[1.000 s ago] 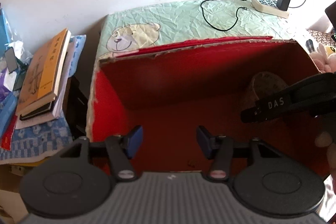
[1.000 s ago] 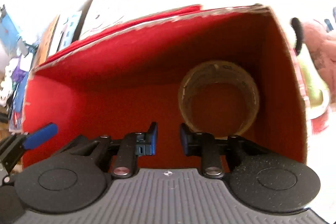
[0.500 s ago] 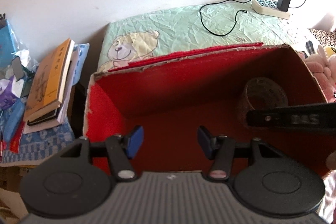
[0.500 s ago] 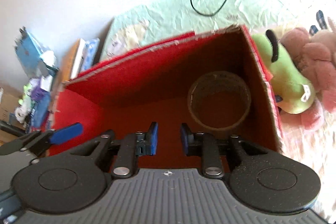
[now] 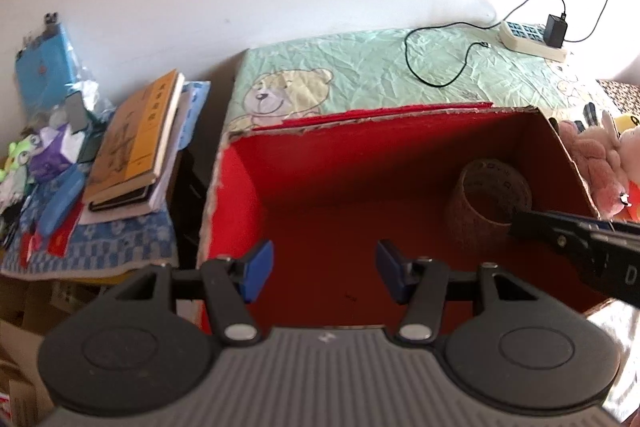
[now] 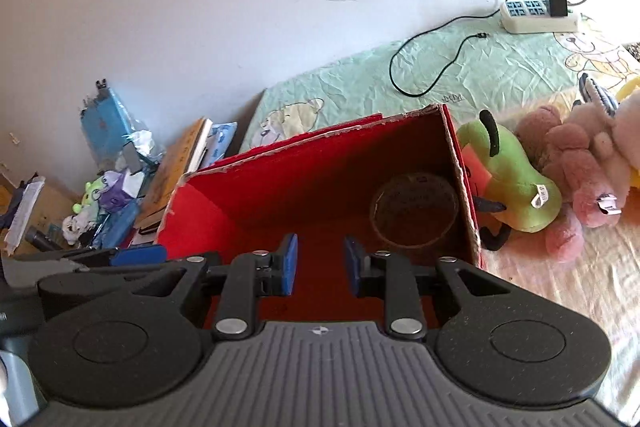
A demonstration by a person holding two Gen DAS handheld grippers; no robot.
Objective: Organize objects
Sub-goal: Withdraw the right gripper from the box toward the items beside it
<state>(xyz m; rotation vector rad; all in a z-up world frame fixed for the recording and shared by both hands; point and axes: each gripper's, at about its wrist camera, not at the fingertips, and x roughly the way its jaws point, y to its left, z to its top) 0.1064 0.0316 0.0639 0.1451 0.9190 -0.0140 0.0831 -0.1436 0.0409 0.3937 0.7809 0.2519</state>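
A red cardboard box (image 5: 248,187) (image 6: 192,203) stands open on the bed, with a brown tape roll (image 5: 492,195) (image 6: 414,207) lying in its right corner. My left gripper (image 5: 324,269) hovers above the box's near edge, open with nothing between its blue pads. My right gripper (image 6: 320,263) is over the box's near right part, with a narrow gap between its pads and nothing in it. One right finger (image 5: 560,237) shows in the left wrist view in front of the roll. A green plush toy (image 6: 512,179) and pink plush toys (image 6: 576,163) lie right of the box.
A stack of books (image 5: 136,139) and loose clutter (image 5: 52,163) fill a side table left of the box. Behind it, a bear-print green sheet (image 5: 360,75) carries a white power strip (image 5: 528,37) with a charger and a black cable (image 5: 436,83).
Both grippers have lifted and drawn back from the box, so more of the wall and bed shows. The right jaws have widened a little. The tape roll stays in the box.
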